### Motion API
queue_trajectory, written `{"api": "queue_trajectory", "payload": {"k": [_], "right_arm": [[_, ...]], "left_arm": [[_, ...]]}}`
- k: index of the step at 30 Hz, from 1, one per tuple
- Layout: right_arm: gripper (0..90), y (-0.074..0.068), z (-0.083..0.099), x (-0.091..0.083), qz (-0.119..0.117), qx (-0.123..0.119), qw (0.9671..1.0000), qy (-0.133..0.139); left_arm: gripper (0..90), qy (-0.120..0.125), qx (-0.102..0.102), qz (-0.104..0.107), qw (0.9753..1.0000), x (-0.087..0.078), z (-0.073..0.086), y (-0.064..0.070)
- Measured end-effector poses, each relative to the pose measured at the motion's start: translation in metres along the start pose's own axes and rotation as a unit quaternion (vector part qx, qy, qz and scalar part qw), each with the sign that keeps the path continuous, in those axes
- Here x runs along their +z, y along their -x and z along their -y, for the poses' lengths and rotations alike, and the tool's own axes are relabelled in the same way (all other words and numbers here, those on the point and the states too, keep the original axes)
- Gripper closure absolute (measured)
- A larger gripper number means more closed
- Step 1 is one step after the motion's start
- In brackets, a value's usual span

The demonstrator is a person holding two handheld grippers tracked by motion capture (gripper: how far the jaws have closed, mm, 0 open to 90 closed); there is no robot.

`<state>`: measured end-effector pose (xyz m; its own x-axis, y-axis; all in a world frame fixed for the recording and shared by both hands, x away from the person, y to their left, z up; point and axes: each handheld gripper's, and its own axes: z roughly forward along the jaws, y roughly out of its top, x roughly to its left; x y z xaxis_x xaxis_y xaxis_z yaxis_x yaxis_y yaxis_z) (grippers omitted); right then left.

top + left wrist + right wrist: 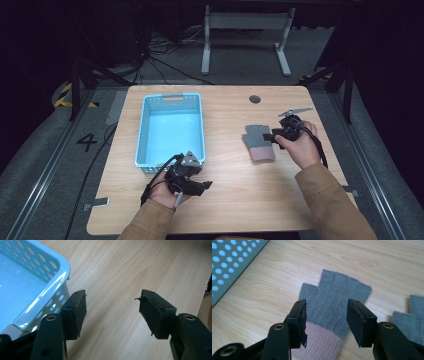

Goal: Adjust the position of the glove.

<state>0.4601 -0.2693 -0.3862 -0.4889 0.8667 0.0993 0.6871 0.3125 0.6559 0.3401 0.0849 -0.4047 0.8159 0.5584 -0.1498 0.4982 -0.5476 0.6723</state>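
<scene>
A grey fingerless glove (258, 141) (334, 300) with a pink cuff lies flat on the right half of the wooden table (230, 195). My right gripper (274, 136) (326, 320) is open, hovering low over the glove with one jaw on each side near the cuff. The right gripper view also catches part of a second grey glove (412, 315) at its right edge. A light blue perforated basket (144, 131) (53, 277) (227, 262) stands empty on the left half. My left gripper (204, 185) (112, 312) is open over bare wood, just off the basket's near right corner.
A round cable hole (255, 99) sits in the table near the far edge. Beyond the table there is a grey floor with cables and a white desk frame (245, 35). Bare wood lies between the basket and the glove.
</scene>
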Motion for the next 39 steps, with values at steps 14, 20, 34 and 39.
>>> {"api": "queue_trajectory", "payload": {"k": [14, 20, 34, 39], "right_arm": [[53.6, 0.002, -0.003, 0.042, 0.011, 0.012, 0.9987, -0.048], [54.3, 0.002, 0.000, 0.055, 0.022, 0.015, 0.9973, -0.069], [84.7, -0.001, 0.000, 0.064, 0.043, -0.007, 0.9953, -0.087], [87.2, 0.000, 0.000, 0.061, 0.032, -0.010, 0.9960, -0.083]], "left_arm": [[39.0, -0.005, 0.000, 0.002, 1.0000, 0.001, 0.000, -0.002], [39.0, -0.004, -0.001, 0.000, 1.0000, 0.001, 0.000, -0.003], [38.7, -0.004, 0.002, 0.000, 1.0000, 0.002, 0.000, -0.001], [38.6, -0.004, 0.001, 0.000, 1.0000, 0.001, 0.001, -0.002]]}}
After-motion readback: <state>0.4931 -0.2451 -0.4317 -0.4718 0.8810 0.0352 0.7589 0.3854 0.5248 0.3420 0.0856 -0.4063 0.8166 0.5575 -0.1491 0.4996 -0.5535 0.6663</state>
